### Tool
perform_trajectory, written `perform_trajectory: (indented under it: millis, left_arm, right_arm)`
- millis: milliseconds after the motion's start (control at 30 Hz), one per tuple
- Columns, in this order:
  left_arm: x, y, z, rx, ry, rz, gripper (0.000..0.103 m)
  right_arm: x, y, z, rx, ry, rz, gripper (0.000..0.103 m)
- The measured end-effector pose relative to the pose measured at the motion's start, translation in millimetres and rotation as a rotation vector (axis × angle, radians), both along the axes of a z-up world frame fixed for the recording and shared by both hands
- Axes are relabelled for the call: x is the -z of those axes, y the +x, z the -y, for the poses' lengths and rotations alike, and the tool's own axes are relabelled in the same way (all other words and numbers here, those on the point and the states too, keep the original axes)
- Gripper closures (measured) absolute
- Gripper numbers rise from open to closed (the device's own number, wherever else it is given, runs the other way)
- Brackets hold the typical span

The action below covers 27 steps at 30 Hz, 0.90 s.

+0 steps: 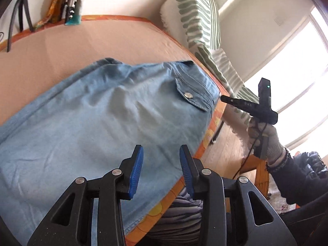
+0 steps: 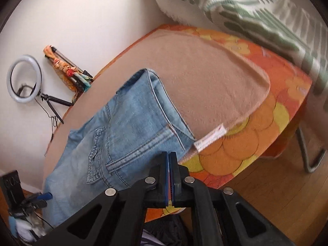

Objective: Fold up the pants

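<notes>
The light blue denim pants (image 1: 106, 110) lie flat on the round table with the pinkish cloth (image 1: 98, 41), just ahead of both tongs. The left tongs (image 1: 161, 171) are spread apart, holding nothing. The right tongs (image 2: 169, 176) are pressed together, empty.

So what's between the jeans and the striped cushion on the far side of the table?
Only bare pink cloth covering the table lies between the jeans and the striped cushion, then the orange flowered border; the right wrist view shows it best.
</notes>
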State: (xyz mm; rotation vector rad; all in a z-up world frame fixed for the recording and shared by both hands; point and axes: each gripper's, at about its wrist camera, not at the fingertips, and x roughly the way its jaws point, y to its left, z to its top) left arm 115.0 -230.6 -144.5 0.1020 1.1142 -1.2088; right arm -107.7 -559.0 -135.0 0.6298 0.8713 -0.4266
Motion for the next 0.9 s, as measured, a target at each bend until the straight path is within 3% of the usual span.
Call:
perform_trajectory:
  millis: [100, 133, 233, 333, 400, 500, 633, 800, 900]
  left_arm:
    - [-1, 13, -10, -0.084, 0.000, 0.045, 0.068]
    - [-1, 17, -14, -0.115, 0.000, 0.062, 0.068]
    - [0, 27, -31, -0.191, -0.008, 0.098, 0.068]
    - [-5, 35, -52, -0.255, -0.002, 0.116, 0.068]
    - [-15, 40, -68, -0.287, 0.014, 0.169, 0.068]
    - [-33, 48, -102, -0.354, 0.035, 0.253, 0.051]
    - [-48, 57, -175, -0.512, 0.023, 0.286, 0.049]
    - [-22, 60, -282, -0.758, 0.068, 0.247, 0.049]
    - [7, 55, -337, -0.889, 0.055, 0.166, 0.049]
  right_arm:
    - [-32, 20, -17, -0.116, -0.104, 0.039, 0.088]
    - [-40, 29, -23, -0.150, -0.137, 0.055, 0.070]
    - [-58, 69, -47, -0.292, -0.203, 0.101, 0.065]
    - [-57, 117, -77, -0.478, -0.228, 0.101, 0.056]
    - [-50, 149, -100, -0.592, -0.269, 0.084, 0.055]
    - [-30, 190, -126, -0.732, -0.258, 0.049, 0.054]
    - [-4, 233, -150, -0.839, -0.297, -0.029, 0.050]
    - [13, 264, -162, -0.905, -0.356, -0.071, 0.054]
    - [21, 274, -160, -0.923, -0.323, -0.082, 0.070]
